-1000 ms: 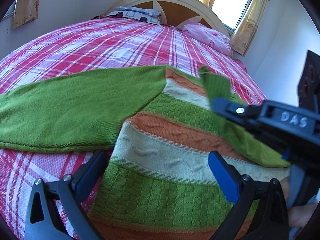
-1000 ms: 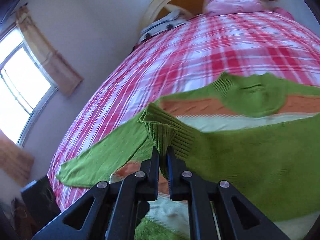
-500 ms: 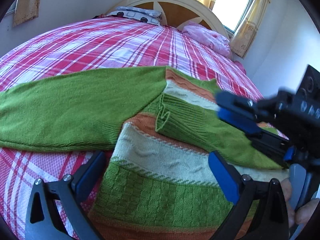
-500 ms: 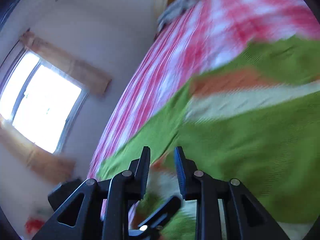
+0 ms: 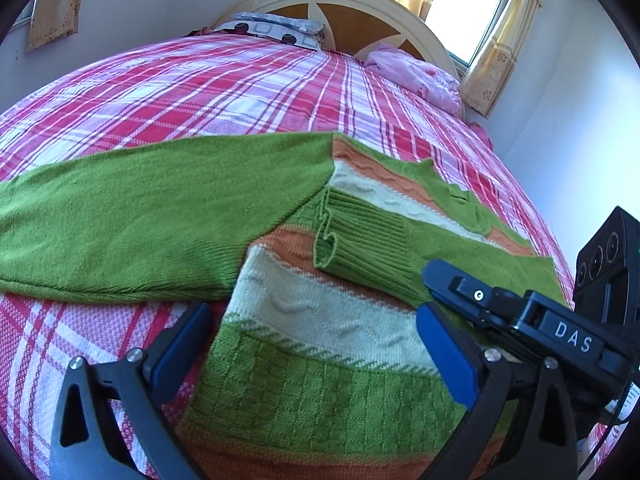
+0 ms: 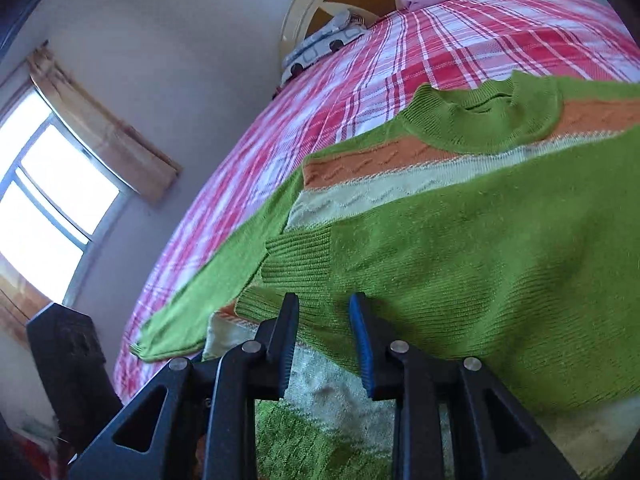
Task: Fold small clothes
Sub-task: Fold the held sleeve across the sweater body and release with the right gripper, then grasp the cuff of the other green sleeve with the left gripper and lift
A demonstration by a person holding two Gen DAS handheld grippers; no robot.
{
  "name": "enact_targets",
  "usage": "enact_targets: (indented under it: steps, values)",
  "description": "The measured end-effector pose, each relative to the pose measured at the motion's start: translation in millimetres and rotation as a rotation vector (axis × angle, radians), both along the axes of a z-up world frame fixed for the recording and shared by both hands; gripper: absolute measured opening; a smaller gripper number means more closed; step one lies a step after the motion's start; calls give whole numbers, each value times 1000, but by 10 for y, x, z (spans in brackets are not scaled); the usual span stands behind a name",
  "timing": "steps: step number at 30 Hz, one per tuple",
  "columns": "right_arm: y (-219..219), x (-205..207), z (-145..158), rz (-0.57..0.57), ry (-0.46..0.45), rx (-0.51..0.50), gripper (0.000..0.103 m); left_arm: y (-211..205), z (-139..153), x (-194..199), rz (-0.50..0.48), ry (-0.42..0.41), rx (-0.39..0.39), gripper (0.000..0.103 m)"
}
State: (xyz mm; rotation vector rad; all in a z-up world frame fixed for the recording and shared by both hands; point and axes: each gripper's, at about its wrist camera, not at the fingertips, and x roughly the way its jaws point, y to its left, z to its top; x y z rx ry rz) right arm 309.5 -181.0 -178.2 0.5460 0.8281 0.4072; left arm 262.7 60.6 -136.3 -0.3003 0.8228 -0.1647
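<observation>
A small knitted sweater (image 5: pixel 320 340) with green, cream and orange stripes lies flat on the bed. Its right sleeve (image 5: pixel 372 248) is folded across the chest, with the ribbed cuff (image 6: pixel 296 264) near the middle. Its left sleeve (image 5: pixel 140 216) lies stretched out to the left. My left gripper (image 5: pixel 312 344) is open and empty, low over the sweater's hem. My right gripper (image 6: pixel 324 320) is open and empty, just behind the folded cuff. It also shows in the left wrist view (image 5: pixel 516 312), at the right.
The sweater lies on a red and pink plaid bedspread (image 5: pixel 200 92). A patterned pillow (image 5: pixel 276 32) and a pink pillow (image 5: pixel 420 76) lie by the headboard (image 5: pixel 360 16). A dark box (image 6: pixel 68 356) stands beside the bed.
My right gripper has let go of the sleeve cuff, opened and pulled back. The sleeve now lies folded across the sweater. My left gripper has stayed still.
</observation>
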Motion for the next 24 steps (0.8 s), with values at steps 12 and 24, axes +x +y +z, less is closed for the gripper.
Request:
enact_targets:
  steps: [12,24]
  values:
    - [48,-29,254,-40,49,-43,37,1145,399,-577,260,-34,52,103]
    - [354,-1349,1007,-192,-187,-128,83,2978,208,-820,729,34,-83,84]
